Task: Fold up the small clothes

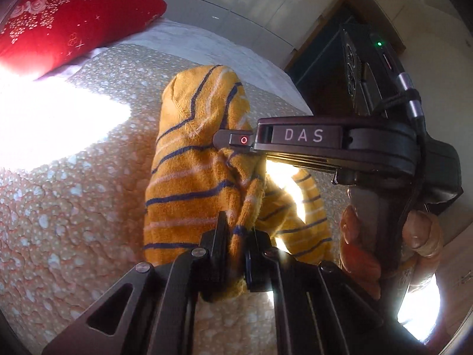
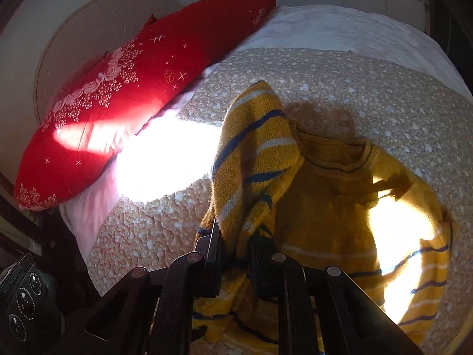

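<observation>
A small yellow knit sweater with blue and white stripes [image 1: 192, 159] is lifted above the patterned bedspread [image 1: 74, 201]. My left gripper [image 1: 236, 230] is shut on a bunched fold of it. The right gripper [image 1: 236, 140], marked DAS, shows from the side in the left wrist view, its tip against the sweater. In the right wrist view my right gripper [image 2: 235, 233] is shut on a striped part of the sweater [image 2: 254, 153]. The sweater's body and neck opening [image 2: 334, 183] lie on the bedspread [image 2: 369, 88] beyond.
A red pillow [image 1: 68, 26] [image 2: 139, 85] lies at the head of the bed on a white sheet [image 2: 325, 26]. Bright sunlight patches wash out parts of the bedspread. A dark doorway [image 1: 322, 74] and a black device [image 2: 20, 304] stand beside the bed.
</observation>
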